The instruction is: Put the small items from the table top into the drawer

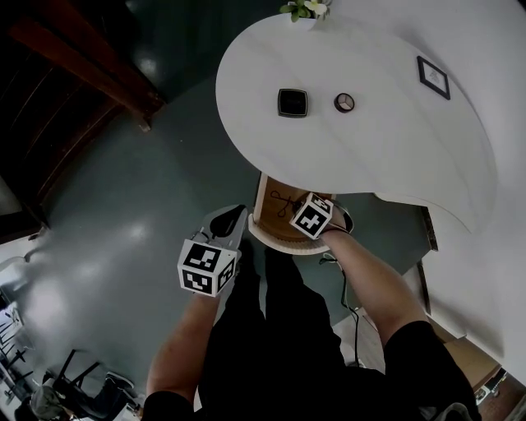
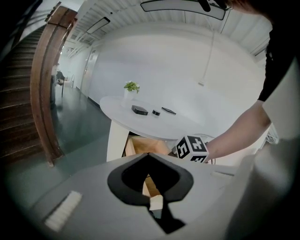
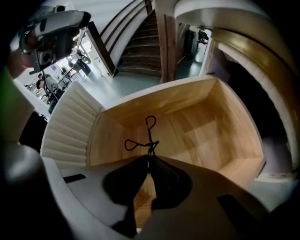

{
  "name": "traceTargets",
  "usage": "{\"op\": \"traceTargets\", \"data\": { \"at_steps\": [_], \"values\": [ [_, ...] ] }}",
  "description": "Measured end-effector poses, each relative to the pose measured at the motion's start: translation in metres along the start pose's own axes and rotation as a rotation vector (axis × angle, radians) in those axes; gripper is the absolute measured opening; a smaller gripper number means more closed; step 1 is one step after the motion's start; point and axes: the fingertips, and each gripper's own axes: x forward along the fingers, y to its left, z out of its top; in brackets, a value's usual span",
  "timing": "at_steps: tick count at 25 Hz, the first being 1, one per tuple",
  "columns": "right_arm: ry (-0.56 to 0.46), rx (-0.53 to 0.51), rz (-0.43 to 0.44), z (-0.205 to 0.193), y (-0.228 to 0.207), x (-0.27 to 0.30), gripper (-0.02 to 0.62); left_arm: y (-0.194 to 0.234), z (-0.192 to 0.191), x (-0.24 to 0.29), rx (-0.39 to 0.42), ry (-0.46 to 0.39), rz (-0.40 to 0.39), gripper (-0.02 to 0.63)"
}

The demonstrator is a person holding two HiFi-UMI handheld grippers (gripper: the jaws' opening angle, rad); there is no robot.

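As the right gripper point(image 3: 149, 159) hangs over the open drawer point(image 3: 234, 122): jaws are pinched tight together at the tips, and caught right in the nip is the stem of the black looped tool point(image 3: 146, 133)
Black looped tool: thin dark wire with two finger loops splayed out, poking forward from the right gripper's tips, well inside the drawer walls; whether it touches the drawer bottom I can't tell
Drawer: pale wood box with a ribbed white curved front, pulled out, bare wood bottom on show
Left gripper point(image 2: 148, 154): outside the drawer, off to the drawer's left and on the person's side of it, over the grey-green floor point(image 1: 123, 214); jaws closed, tips meeting, nothing between them
Table point(image 1: 394, 148): white rounded top sitting right over the drawer, which pokes out from under its near edge
Black square item point(image 1: 292, 103): lying flat on the table, straight out beyond the drawer's back
Small round item point(image 1: 344, 103): also on the table, beyond the drawer and a touch to the drawer's right, near the square one but apart from it
Framed card point(image 1: 433, 77): flat on the table, well to the drawer's right and farther out again
Plant point(image 1: 306, 8): at the table's far edge, the farthest thing from the drawer
Forearm point(image 1: 370, 279): bare, reaching in from the person to the right gripper at the drawer
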Motion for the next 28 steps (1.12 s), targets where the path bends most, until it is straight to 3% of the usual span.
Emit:
{"op": "traceTargets", "data": {
  "at_steps": [6,17,21,28],
  "values": [
    [0.073,-0.083,-0.019,-0.008,-0.002,0.029,0.032,0.009,-0.014,-0.002,-0.017,0.008,0.014,0.011],
    [0.132,-0.117,-0.026,-0.013,-0.005,0.053,0.032,0.019,-0.034,-0.019,-0.022,0.031,0.036,0.011],
    [0.111,-0.109,-0.061,-0.011,-0.005,0.039,0.067,0.017,-0.035,-0.029,-0.015,0.026,0.029,0.011],
    [0.033,-0.046,-0.124,0.012,0.012,-0.023,0.067,0.009,-0.008,-0.062,0.033,-0.026,0.011,0.011]
  ]
}}
